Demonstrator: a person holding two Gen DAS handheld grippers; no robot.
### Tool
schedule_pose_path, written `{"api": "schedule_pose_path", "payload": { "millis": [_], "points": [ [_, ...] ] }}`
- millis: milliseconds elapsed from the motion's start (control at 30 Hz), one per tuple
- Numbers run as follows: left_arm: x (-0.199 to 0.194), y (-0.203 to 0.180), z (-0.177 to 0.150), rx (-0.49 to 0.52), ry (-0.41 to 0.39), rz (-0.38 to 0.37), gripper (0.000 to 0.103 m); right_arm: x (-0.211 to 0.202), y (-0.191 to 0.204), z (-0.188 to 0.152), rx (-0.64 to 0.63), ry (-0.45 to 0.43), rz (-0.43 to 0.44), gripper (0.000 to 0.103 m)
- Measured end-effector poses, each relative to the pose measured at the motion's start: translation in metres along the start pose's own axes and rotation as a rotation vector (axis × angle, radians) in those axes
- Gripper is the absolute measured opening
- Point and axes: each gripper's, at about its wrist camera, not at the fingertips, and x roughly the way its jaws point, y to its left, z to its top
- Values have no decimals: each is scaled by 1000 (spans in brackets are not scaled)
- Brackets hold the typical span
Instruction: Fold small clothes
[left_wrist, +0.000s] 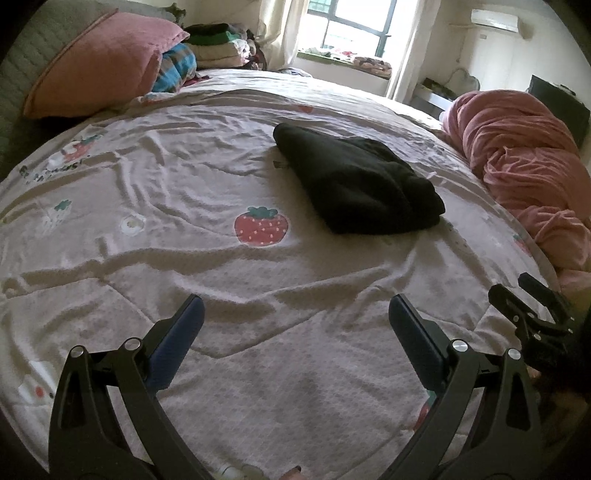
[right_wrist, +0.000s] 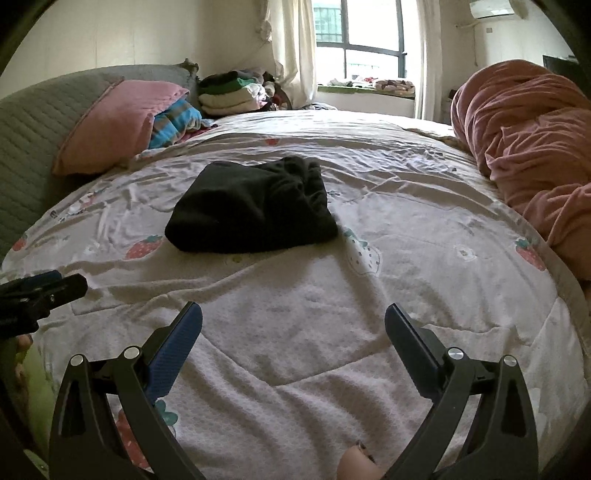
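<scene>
A small black garment (left_wrist: 358, 181) lies folded in a compact bundle on the strawberry-print bedspread (left_wrist: 184, 229); it also shows in the right wrist view (right_wrist: 251, 206). My left gripper (left_wrist: 295, 306) is open and empty, held over the bedspread well short of the garment. My right gripper (right_wrist: 293, 314) is open and empty too, nearer than the garment. The right gripper also shows at the right edge of the left wrist view (left_wrist: 532, 299), and the left gripper at the left edge of the right wrist view (right_wrist: 55, 286).
A pink pillow (left_wrist: 96, 62) and a striped blanket (left_wrist: 173, 70) lie at the bed's head on the left. A bunched pink quilt (left_wrist: 524, 166) fills the right side. A pile of folded clothes (right_wrist: 232, 92) sits at the back near the window.
</scene>
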Motion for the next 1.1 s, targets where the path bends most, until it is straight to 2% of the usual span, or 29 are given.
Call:
{"api": "schedule_pose_path", "payload": {
  "millis": [1100],
  "points": [
    [2,1,-2,1,26,56,94,-2,4,-6,-5,21,0,99]
  ]
}}
